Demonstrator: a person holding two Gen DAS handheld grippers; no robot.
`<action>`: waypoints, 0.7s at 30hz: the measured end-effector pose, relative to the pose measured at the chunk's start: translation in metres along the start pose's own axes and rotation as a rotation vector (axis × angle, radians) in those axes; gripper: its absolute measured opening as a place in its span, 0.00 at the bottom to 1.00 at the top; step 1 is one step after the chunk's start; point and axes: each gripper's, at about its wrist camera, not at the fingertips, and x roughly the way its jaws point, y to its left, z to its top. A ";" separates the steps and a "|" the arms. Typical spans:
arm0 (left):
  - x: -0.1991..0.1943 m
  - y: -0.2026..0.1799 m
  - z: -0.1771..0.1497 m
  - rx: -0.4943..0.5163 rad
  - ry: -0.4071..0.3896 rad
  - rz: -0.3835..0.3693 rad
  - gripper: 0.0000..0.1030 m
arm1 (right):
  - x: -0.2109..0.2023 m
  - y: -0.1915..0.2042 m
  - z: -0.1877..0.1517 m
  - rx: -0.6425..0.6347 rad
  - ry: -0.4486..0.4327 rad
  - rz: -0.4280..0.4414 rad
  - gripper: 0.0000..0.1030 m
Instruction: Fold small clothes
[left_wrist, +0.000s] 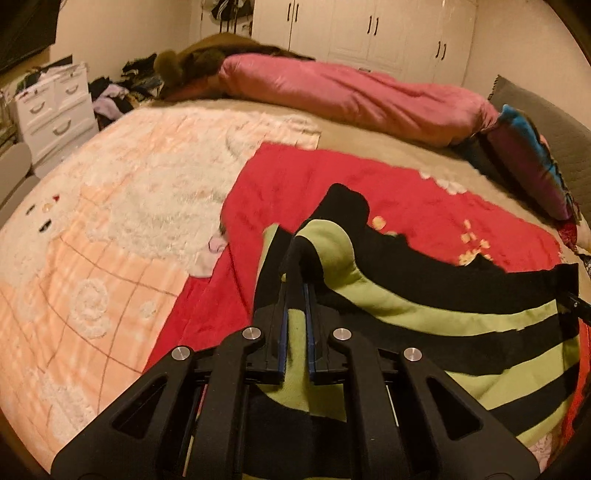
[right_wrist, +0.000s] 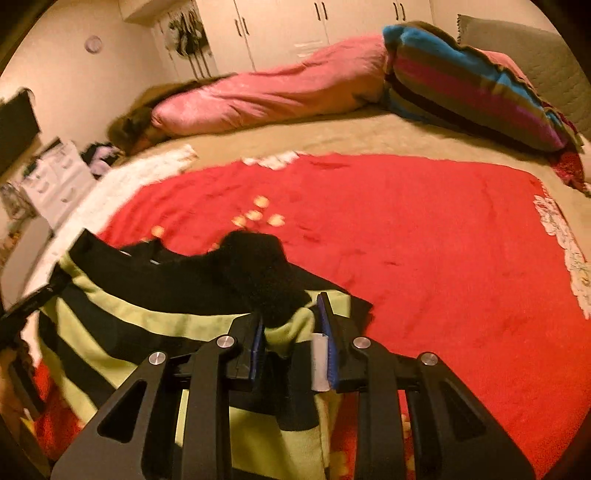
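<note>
Red blanket (right_wrist: 424, 229), striped garment (left_wrist: 424, 306) pinched by both grippers

My left gripper (left_wrist: 297, 280) and right gripper (right_wrist: 291, 314) are matte black plastic, with triangular cut-outs, round silver screw heads and blue-edged fingers (right_wrist: 325, 317).

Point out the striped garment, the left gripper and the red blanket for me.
striped garment (left_wrist: 424, 314): left wrist view, green stripe.
left gripper (left_wrist: 297, 254): left wrist view, between fingertips.
red blanket (right_wrist: 424, 229): right wrist view, bare middle.
</note>
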 end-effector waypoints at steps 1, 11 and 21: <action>0.006 0.002 -0.002 -0.001 0.018 0.005 0.04 | 0.005 -0.002 -0.001 0.005 0.016 -0.012 0.24; -0.024 0.008 -0.026 -0.062 -0.059 -0.008 0.15 | 0.031 -0.010 -0.019 -0.001 0.084 -0.081 0.30; -0.052 -0.004 -0.018 -0.046 -0.069 -0.023 0.33 | -0.010 -0.019 -0.020 0.035 -0.005 -0.068 0.54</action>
